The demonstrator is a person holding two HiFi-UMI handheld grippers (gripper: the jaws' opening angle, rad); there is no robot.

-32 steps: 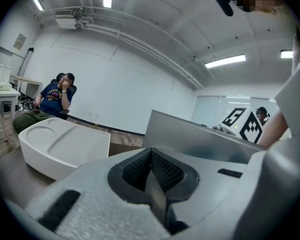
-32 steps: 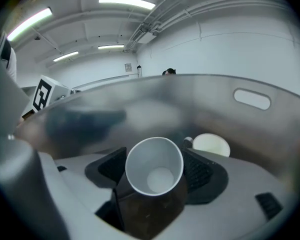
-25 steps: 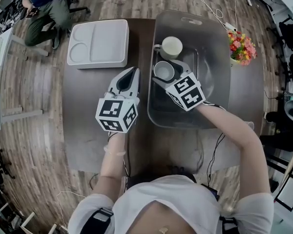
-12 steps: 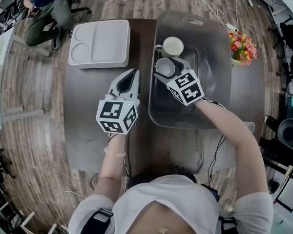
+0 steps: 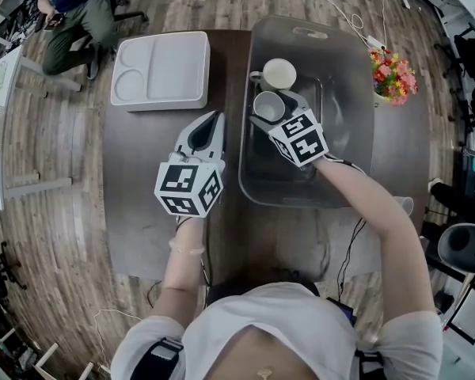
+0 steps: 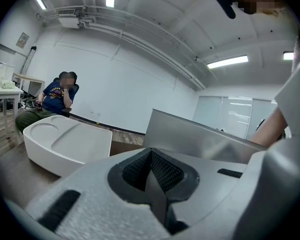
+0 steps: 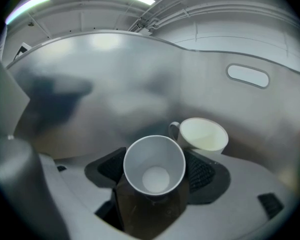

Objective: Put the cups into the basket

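Observation:
A grey basket [image 5: 350, 54] stands on the dark table, right of centre. A white mug [image 5: 279, 74] with a handle rests inside it at the far end. My right gripper [image 5: 273, 111] reaches down into the basket, shut on a pale grey cup [image 5: 268, 105] that stays upright. In the right gripper view the cup [image 7: 154, 164] sits between the two pads, and the mug [image 7: 202, 134] is just behind it, close to touching. My left gripper [image 5: 216, 119] hovers over the table left of the basket, shut and holding nothing, as its own view [image 6: 151, 156] confirms.
A white divided tray [image 5: 160, 70] lies at the table's far left. A bunch of flowers [image 5: 392, 76] stands right of the basket. A seated person [image 5: 75, 14] is beyond the table's far left corner. The basket's far wall [image 7: 140, 69] has a handle slot [image 7: 247, 75].
My right gripper has carried the grey cup a little farther into the basket, closer to the white mug. My left gripper has stayed put.

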